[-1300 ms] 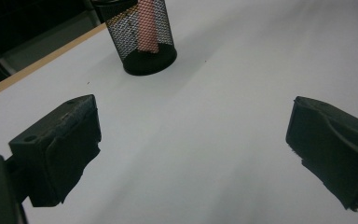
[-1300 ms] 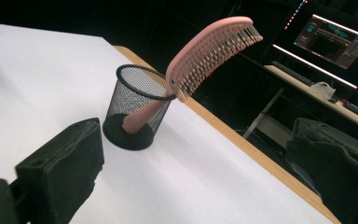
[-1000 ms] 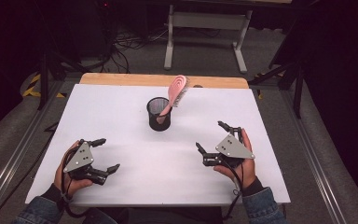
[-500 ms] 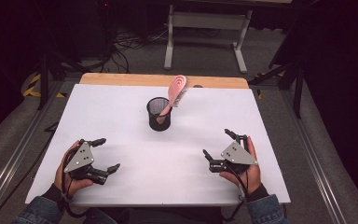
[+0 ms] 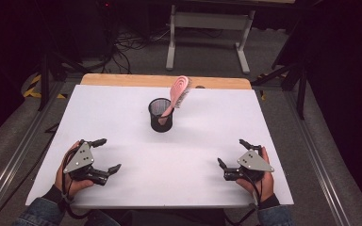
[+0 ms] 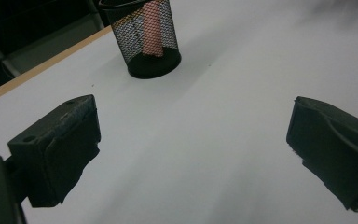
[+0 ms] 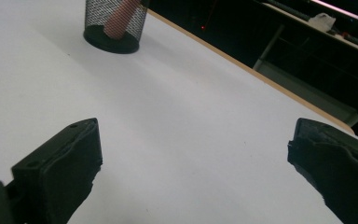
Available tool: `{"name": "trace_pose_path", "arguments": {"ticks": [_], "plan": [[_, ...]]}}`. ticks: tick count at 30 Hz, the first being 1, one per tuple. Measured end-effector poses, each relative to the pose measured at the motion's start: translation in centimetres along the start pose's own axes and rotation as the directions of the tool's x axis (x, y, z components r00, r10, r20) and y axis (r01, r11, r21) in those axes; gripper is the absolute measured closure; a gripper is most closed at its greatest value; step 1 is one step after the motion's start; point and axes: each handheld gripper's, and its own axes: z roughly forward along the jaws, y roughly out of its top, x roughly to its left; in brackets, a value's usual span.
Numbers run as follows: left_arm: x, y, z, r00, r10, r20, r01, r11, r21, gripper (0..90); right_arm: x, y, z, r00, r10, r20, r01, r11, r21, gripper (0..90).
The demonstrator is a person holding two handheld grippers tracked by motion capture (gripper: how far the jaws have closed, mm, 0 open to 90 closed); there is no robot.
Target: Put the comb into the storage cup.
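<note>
1. Pink hairbrush (image 5: 178,96) standing handle-down in black mesh cup (image 5: 160,116), head leaning over the rim toward the far right.
2. Cup upright on white table (image 5: 193,141), centred, near the far wooden edge.
3. Left gripper (image 5: 102,154) at near left corner, held by a hand, jaws spread wide, nothing between them.
4. Right gripper (image 5: 232,153) at near right, likewise gaping and empty.
5. Both well apart from the cup.
</note>
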Motion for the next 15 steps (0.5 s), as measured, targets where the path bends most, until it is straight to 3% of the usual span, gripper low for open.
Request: {"name": "trace_pose_path", "arguments": {"ticks": [5,15], "plan": [[0.00,0.13,0.23,0.9999,0.012,-0.001,-0.012,0.9999,0.003,3.6,-0.37,-0.45,-0.21,0.9997,0.025,-0.004,-0.025,1.000,-0.010,2.9],[-0.03,0.19,0.22,1.0000,0.008,0.001,-0.008,1.0000,-0.001,3.5,-0.08,-0.43,0.01,0.9998,0.013,-0.013,-0.013,1.000,-0.008,2.9]]}}
